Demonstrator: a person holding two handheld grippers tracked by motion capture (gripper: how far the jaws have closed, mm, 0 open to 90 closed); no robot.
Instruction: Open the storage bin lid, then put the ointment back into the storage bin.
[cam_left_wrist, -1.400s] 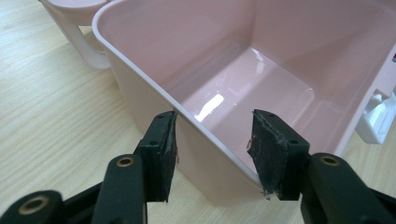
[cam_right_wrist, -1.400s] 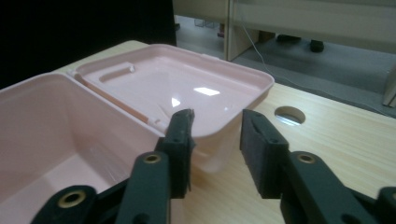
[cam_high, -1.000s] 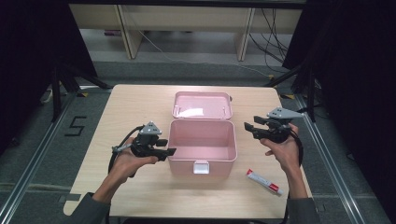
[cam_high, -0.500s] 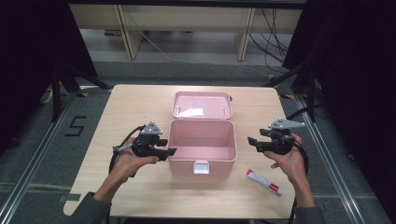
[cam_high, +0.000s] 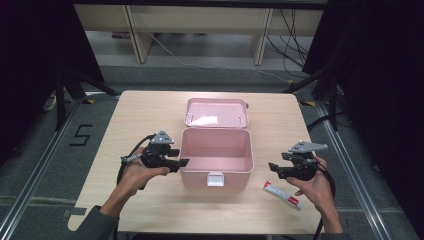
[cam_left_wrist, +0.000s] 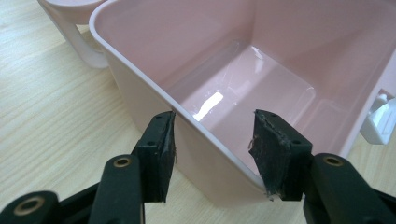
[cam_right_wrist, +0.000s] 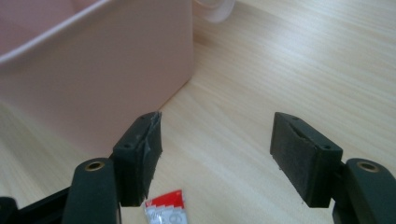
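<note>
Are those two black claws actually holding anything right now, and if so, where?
The left gripper straddles the pink box's side wall, but its pads don't visibly press it. The right gripper, just opening, is empty above the small tube.

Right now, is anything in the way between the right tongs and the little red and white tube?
Nothing visible is. The right tongs stand open above the table, and the tube lies just below them on bare wood. The pink box sits off to the side, not between them.
</note>
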